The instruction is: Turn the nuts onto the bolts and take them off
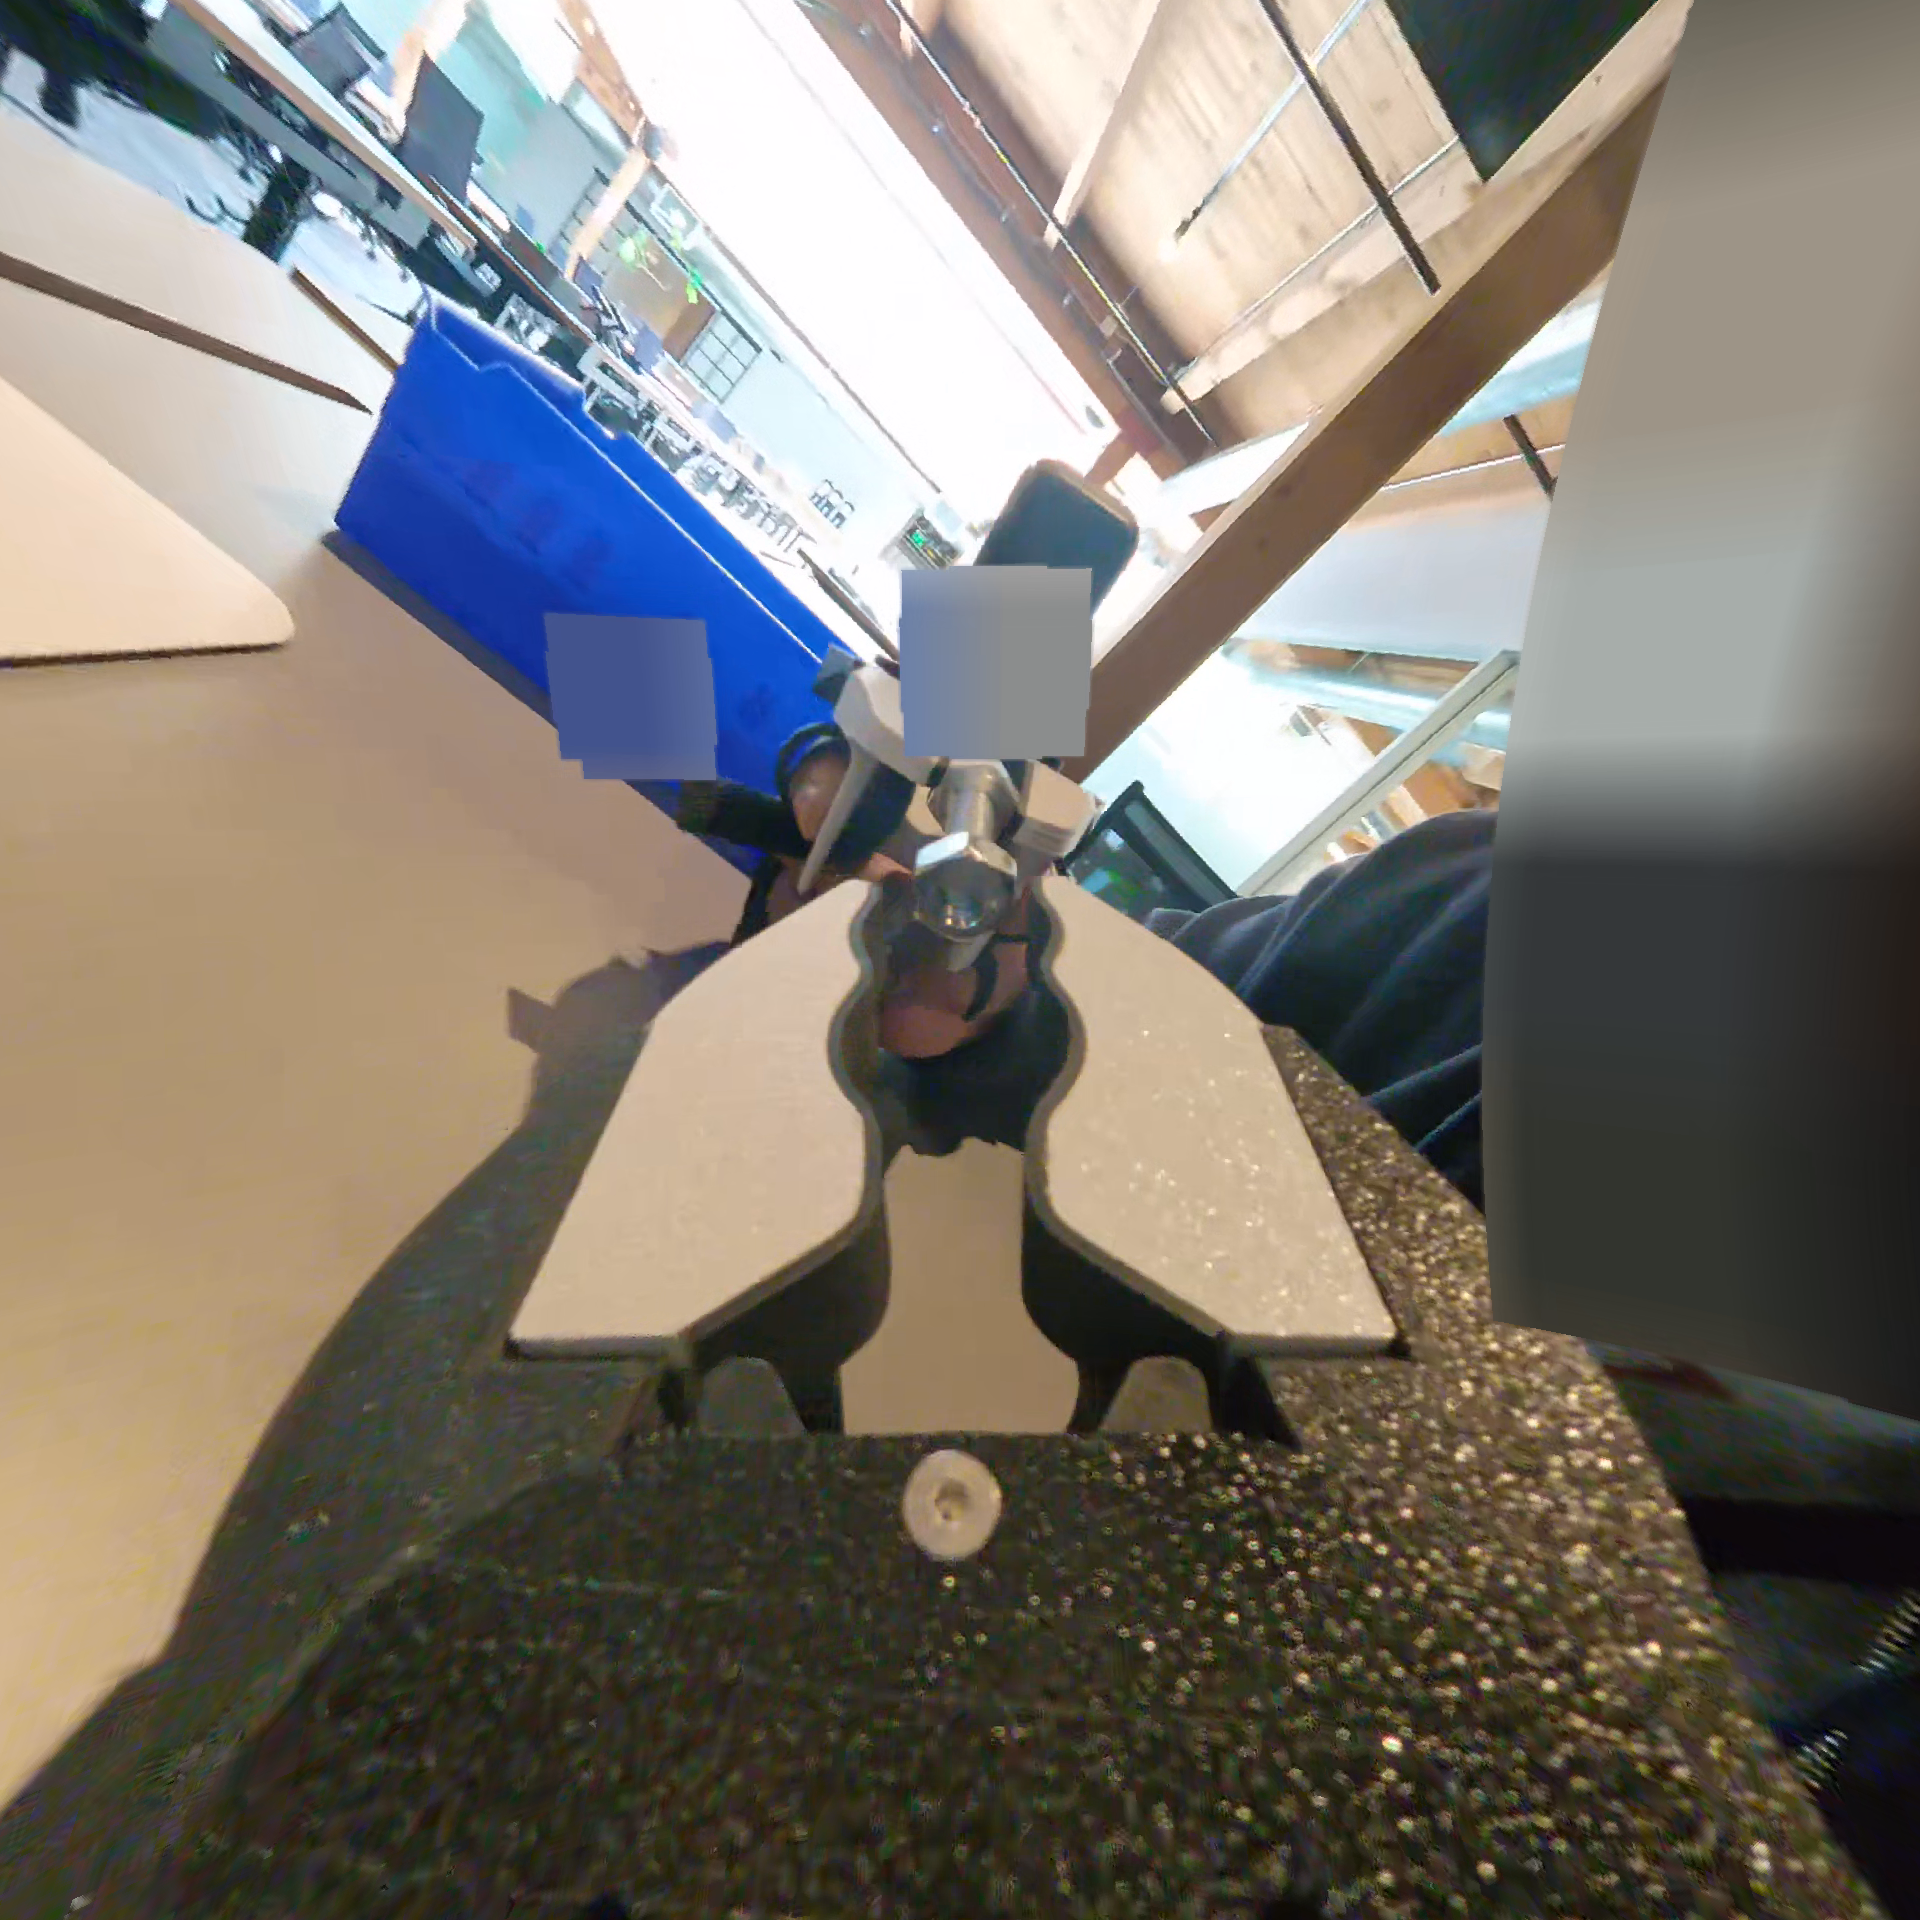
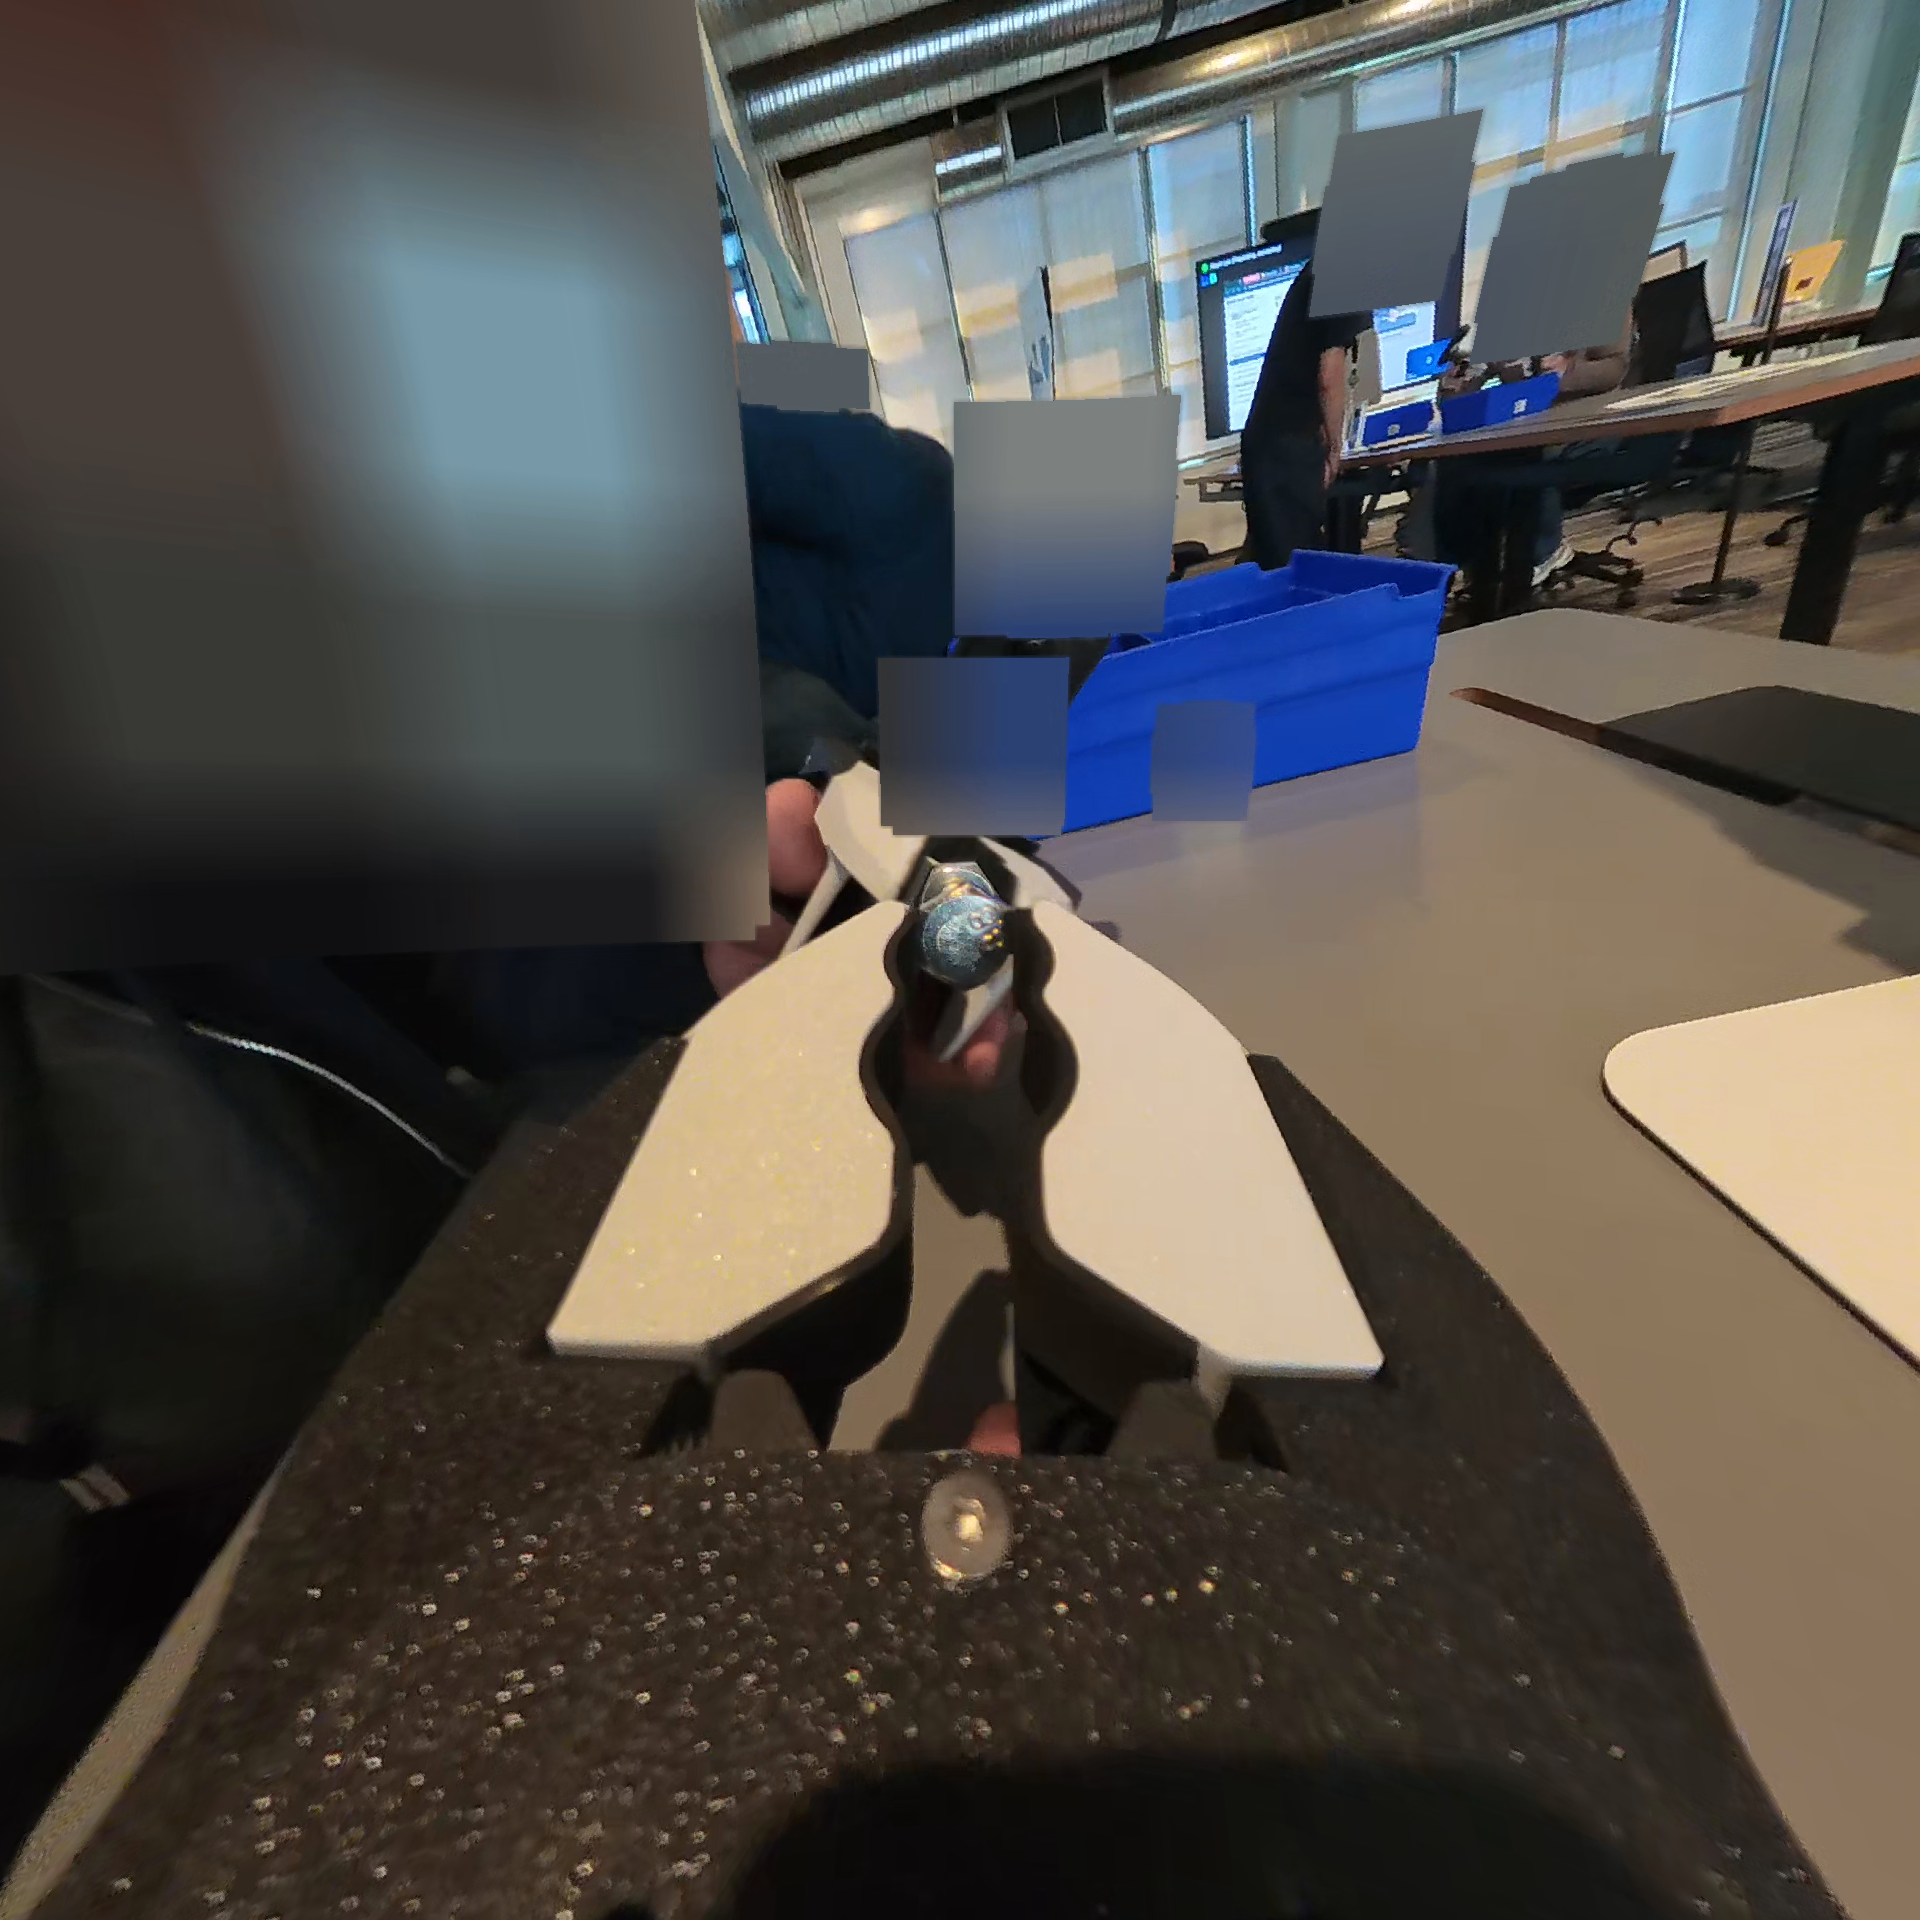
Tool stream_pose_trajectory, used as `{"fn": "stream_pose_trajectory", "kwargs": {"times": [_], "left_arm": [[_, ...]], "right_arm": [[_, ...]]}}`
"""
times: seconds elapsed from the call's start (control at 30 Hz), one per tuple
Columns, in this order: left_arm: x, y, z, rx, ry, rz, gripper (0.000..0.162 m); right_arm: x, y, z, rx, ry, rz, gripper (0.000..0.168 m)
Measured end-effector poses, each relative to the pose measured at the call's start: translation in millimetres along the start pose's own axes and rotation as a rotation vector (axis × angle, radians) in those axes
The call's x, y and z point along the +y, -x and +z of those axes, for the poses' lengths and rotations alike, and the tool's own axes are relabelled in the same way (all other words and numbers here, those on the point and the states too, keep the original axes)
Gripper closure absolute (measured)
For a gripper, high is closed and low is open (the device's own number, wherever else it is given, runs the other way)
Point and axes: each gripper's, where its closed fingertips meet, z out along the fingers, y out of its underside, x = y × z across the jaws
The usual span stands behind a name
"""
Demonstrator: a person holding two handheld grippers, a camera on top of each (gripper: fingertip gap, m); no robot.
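Observation:
A silver bolt with a hex nut is held in the air between my two grippers, which face each other above the grey table (image 2: 1455, 935). In the left wrist view my left gripper (image 1: 956, 899) is shut at its tips on the near end of the bolt, at the hex nut (image 1: 966, 857). The shaft (image 1: 971, 800) runs away into the right gripper's fingers (image 1: 1051, 816). In the right wrist view my right gripper (image 2: 966, 920) is shut on the bolt's round marked head (image 2: 961, 935). The left gripper's fingers (image 2: 854, 831) show just behind it.
A blue plastic bin (image 2: 1278, 675) stands on the table behind the grippers and also shows in the left wrist view (image 1: 540, 499). A white mat (image 2: 1787, 1122) lies right, a dark mat (image 2: 1766, 748) farther back. A person's hand (image 1: 925, 1029) holds the right gripper. People stand at far tables (image 2: 1299, 416).

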Motion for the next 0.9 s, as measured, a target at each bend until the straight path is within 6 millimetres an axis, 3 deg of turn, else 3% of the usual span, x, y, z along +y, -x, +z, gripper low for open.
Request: {"fn": "stream_pose_trajectory", "kwargs": {"times": [0.03,0.17,0.27,0.43,0.5,0.57,0.67,0.8,0.9], "left_arm": [[1,-1,1,0.009,0.004,0.005,0.144],[2,0,0,-0.068,0.037,0.193,0.145],[1,1,-1,-0.195,0.081,0.562,0.145],[-1,6,-5,-0.44,0.178,1.338,0.145],[-3,6,-5,-0.486,0.167,1.442,0.143],[-3,3,-3,-0.446,0.134,1.32,0.123],[-11,-4,-3,-0.332,0.031,0.996,0.109],[-18,-5,-7,-0.197,-0.044,0.602,0.119],[-10,-2,-5,-0.143,-0.007,0.459,0.119]], "right_arm": [[1,1,1,0.0,0.006,-0.011,0.153],[1,1,1,-0.008,0.005,0.012,0.152],[0,0,2,-0.043,-0.023,0.107,0.153],[3,-2,4,-0.107,-0.081,0.3,0.152],[5,-2,4,-0.122,-0.103,0.341,0.152],[4,-2,3,-0.126,-0.117,0.338,0.152],[0,-4,0,-0.106,-0.118,0.29,0.152],[-1,-4,0,-0.084,-0.098,0.239,0.153],[0,-3,0,-0.073,-0.082,0.216,0.153]]}}
